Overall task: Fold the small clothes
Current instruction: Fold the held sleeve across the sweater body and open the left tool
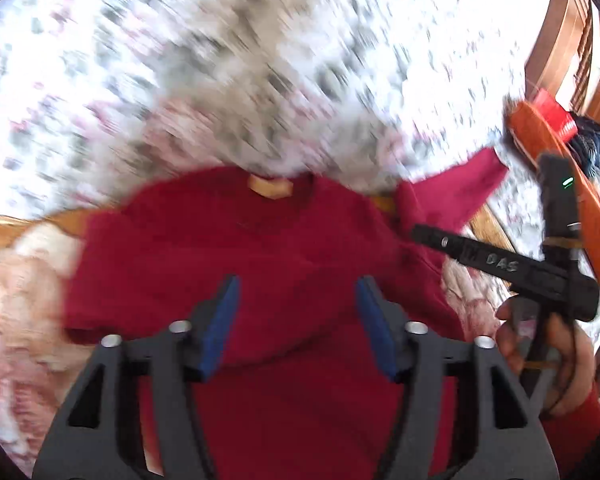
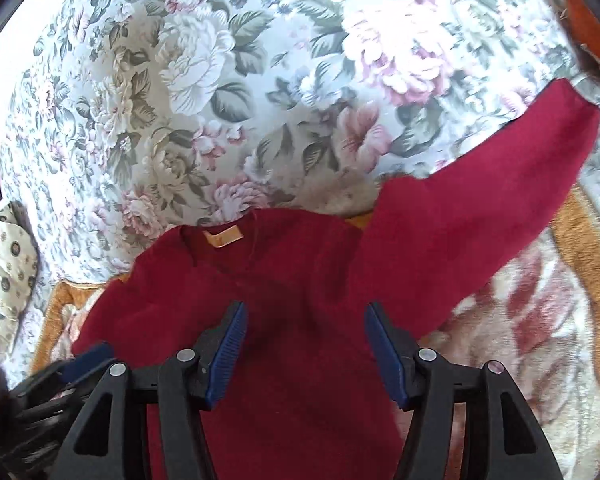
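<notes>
A small dark red sweater [image 1: 236,256] lies flat on a blanket, neck with an orange label [image 1: 271,188] pointing away from me. It also shows in the right wrist view [image 2: 300,280], with one sleeve [image 2: 479,184] stretched out to the upper right. My left gripper [image 1: 296,316] is open above the sweater's body, holding nothing. My right gripper [image 2: 303,344] is open above the sweater's middle, holding nothing. The right gripper's black body [image 1: 507,268] shows at the right of the left wrist view. The left gripper's blue fingertip [image 2: 88,356] shows at the lower left of the right wrist view.
A floral cushion or sofa back [image 2: 228,92] rises behind the sweater. An orange and cream blanket [image 2: 531,320] lies under it. A patterned cloth [image 2: 8,256] sits at the left. Wooden furniture [image 1: 567,48] stands at the upper right. The left wrist view is motion-blurred.
</notes>
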A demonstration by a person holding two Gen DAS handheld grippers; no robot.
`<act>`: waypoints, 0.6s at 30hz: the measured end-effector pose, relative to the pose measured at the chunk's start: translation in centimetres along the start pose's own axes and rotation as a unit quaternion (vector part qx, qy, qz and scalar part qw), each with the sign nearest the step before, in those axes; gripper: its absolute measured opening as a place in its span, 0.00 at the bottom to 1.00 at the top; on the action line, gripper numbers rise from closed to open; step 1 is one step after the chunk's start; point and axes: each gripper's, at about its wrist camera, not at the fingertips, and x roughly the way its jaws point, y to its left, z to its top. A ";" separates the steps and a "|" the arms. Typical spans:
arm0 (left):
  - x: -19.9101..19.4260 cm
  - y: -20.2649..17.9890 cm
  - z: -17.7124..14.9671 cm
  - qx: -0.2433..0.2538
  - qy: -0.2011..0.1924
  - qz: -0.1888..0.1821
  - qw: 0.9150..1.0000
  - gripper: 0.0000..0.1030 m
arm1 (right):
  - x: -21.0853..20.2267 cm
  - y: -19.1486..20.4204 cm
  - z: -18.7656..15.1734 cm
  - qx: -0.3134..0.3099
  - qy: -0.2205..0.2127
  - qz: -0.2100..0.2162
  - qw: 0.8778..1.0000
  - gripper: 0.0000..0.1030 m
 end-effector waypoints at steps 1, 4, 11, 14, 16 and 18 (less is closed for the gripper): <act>-0.7 0.8 0.1 -0.002 -0.008 0.015 1.000 0.61 | 0.4 0.3 0.1 0.001 0.005 0.007 1.000 0.57; -1.8 4.1 -0.1 -0.005 -0.020 0.081 0.996 0.61 | 1.1 1.2 0.1 -0.009 0.004 -0.010 1.000 0.57; 1.9 9.2 -3.2 -0.043 0.053 0.123 0.990 0.61 | 3.5 2.2 -1.7 -0.081 0.063 -0.055 0.993 0.57; 3.1 10.0 -5.0 -0.050 0.076 0.122 0.988 0.61 | 3.4 2.5 -3.8 -0.117 0.094 -0.070 0.986 0.48; 3.1 10.6 -5.5 -0.060 0.079 0.119 0.988 0.61 | 2.9 2.5 -5.0 -0.137 0.100 -0.068 0.983 0.47; 2.9 10.8 -5.6 -0.060 0.076 0.114 0.989 0.61 | 2.1 2.0 -5.2 -0.130 0.085 -0.059 0.986 0.47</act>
